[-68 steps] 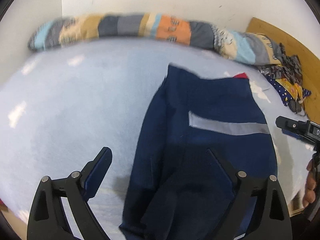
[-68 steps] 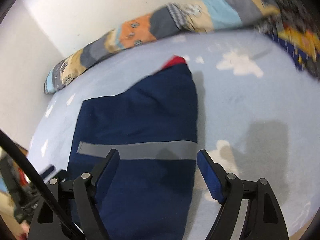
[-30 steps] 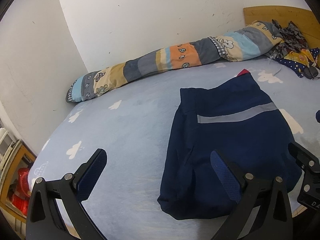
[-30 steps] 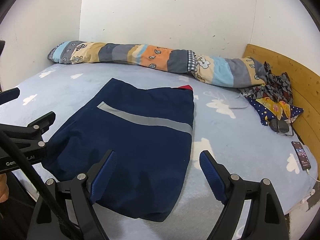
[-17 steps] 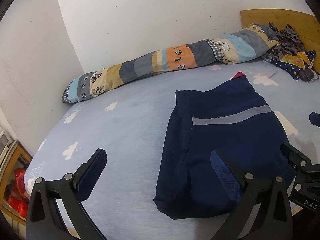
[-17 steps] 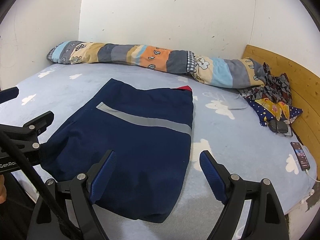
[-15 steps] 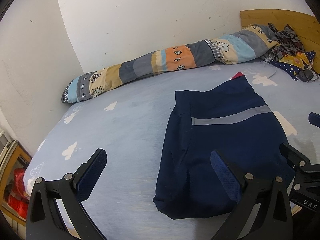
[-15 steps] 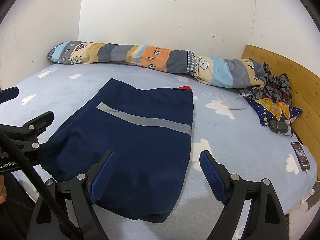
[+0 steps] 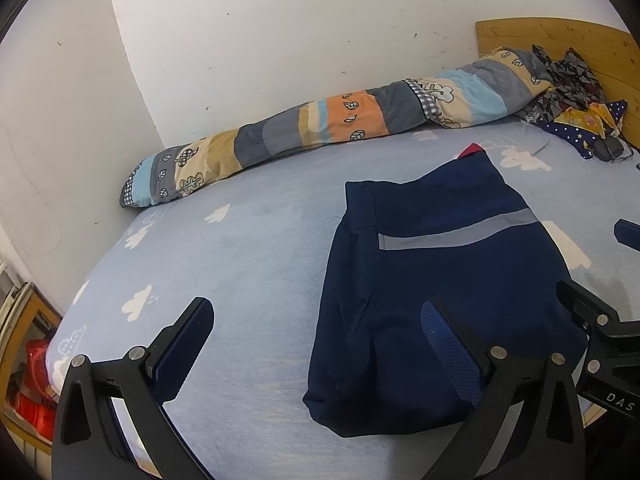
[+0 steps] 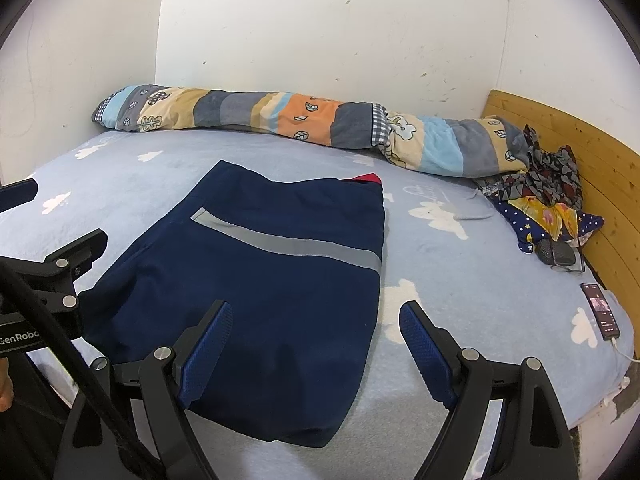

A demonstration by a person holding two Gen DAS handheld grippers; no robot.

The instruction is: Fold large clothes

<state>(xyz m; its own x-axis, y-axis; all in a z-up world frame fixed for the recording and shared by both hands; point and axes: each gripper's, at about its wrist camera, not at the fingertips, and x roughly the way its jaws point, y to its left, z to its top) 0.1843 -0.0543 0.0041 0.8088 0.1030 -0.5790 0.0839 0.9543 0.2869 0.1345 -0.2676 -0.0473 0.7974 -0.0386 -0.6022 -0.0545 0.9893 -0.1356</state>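
Note:
A navy blue garment (image 9: 432,280) with a grey reflective stripe lies folded flat on the light blue bed sheet (image 9: 240,248); a bit of red shows at its far corner. It also shows in the right wrist view (image 10: 264,280). My left gripper (image 9: 316,332) is open and empty, held back above the bed's near edge, left of the garment's near end. My right gripper (image 10: 316,328) is open and empty above the garment's near right corner. Each gripper shows at the edge of the other's view.
A long striped rolled quilt (image 10: 304,120) lies along the far wall. A heap of patterned clothes (image 10: 548,200) sits by the wooden headboard (image 10: 592,160) at right. A phone (image 10: 600,312) on a cable lies near the bed's right edge. Red items (image 9: 32,384) stand beside the bed at left.
Both grippers have pulled back and up from close over the garment to a wide view of the bed. In the last half second almost nothing has moved.

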